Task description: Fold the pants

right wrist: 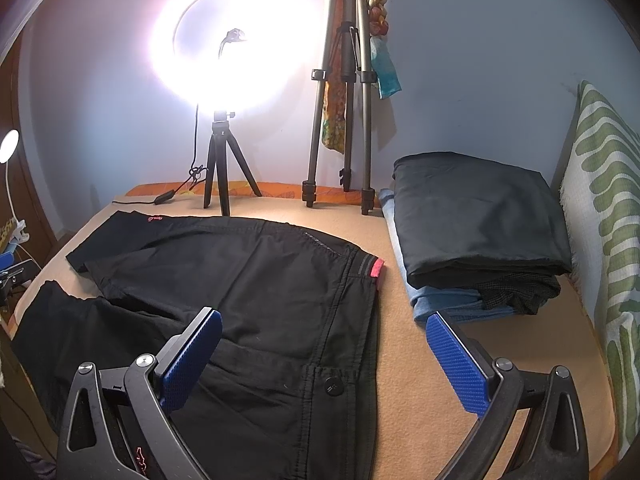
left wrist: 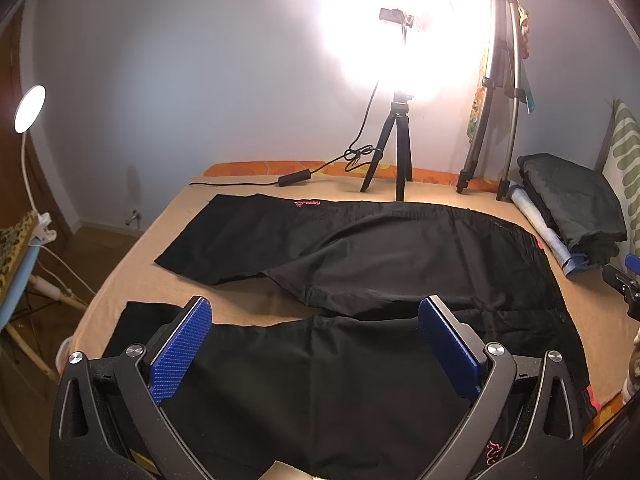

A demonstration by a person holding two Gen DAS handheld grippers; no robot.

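We judge the fold has not begun: a pair of black woven pants (left wrist: pixel 400 264) with small pink logos lies spread flat on the tan-covered bed (left wrist: pixel 132 280), legs splayed apart toward the left, waistband at the right. Our left gripper (left wrist: pixel 314 340) hovers above the nearer leg, jaws released and empty. Our right gripper (right wrist: pixel 324 354) hovers over the waistband edge, jaws likewise released. Next, each must descend and pinch fabric.

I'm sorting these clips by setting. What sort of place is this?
Probably a bedroom used for recording: black pants lie spread on a bed, with a pillow at one end and a ring light on a tripod.
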